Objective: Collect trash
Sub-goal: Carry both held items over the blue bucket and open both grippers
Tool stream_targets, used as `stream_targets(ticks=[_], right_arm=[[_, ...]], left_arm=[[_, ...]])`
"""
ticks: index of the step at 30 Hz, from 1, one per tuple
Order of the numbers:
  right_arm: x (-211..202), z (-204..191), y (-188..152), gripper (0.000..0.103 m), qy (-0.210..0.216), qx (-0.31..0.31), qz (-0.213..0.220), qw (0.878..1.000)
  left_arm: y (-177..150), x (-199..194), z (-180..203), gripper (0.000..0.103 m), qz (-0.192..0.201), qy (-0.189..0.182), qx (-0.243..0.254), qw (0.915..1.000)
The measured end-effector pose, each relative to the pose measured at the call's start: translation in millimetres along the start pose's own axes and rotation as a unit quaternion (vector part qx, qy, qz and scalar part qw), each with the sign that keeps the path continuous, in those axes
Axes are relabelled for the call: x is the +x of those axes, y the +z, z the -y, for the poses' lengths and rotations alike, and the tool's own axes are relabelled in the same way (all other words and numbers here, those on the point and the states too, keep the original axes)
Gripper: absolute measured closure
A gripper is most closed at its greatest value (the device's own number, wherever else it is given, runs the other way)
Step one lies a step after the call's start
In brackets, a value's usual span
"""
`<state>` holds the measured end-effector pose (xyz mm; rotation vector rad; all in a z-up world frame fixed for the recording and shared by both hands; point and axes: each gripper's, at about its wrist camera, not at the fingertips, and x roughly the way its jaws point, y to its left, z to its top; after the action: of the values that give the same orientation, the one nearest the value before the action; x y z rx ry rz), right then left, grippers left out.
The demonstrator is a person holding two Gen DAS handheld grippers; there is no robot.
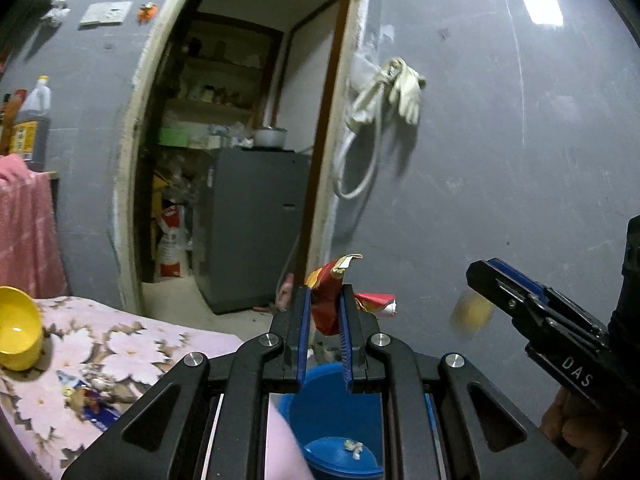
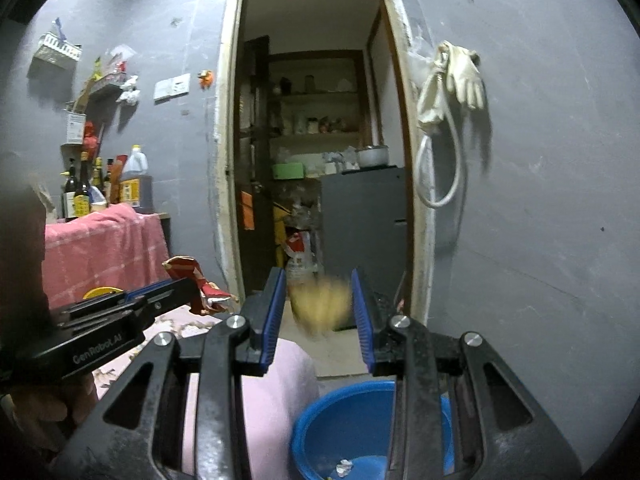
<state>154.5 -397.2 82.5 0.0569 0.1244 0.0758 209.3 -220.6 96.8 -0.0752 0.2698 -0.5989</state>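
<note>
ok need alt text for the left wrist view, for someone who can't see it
The left gripper pinches a crumpled red wrapper above a blue bucket. The right gripper enters from the right beside a blurred yellow object.

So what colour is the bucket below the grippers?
Blue; the bucket shows best in the right wrist view, with a few scraps already inside.

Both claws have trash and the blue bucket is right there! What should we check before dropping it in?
1. Left claw gripping the red wrapper: ok.
2. Right claw holding the yellow thing: cannot tell, it is blurred between the pads.
3. Blue bucket open on top: ok, only small scraps inside.
4. Wrapper above the bucket: ok, it shows just below the left claw.
5. Claws apart from each other: ok.
</note>
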Motion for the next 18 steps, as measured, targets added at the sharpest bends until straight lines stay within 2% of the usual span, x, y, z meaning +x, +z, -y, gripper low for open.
stream_targets(ticks=[4,9,15,18], right_arm=[[8.2,18.1,-12.7,0.066,-0.013,0.011,-0.019,1.0],[28.0,41.4,-37.0,0.066,-0.023,0.033,-0.055,0.998],[45.1,66.0,-65.0,0.066,-0.031,0.06,-0.09,0.994],[50.0,72.1,-74.4,0.065,-0.033,0.068,-0.102,0.992]], left_arm=[[-8.4,23.6,11.4,0.092,-0.024,-0.006,0.004,0.9997],[-26.3,59.4,14.1,0.092,-0.077,-0.002,-0.008,0.997],[-53.2,102.7,8.9,0.091,-0.151,0.001,-0.027,0.9882],[-66.8,119.1,7.0,0.083,-0.185,0.004,-0.035,0.9821]])
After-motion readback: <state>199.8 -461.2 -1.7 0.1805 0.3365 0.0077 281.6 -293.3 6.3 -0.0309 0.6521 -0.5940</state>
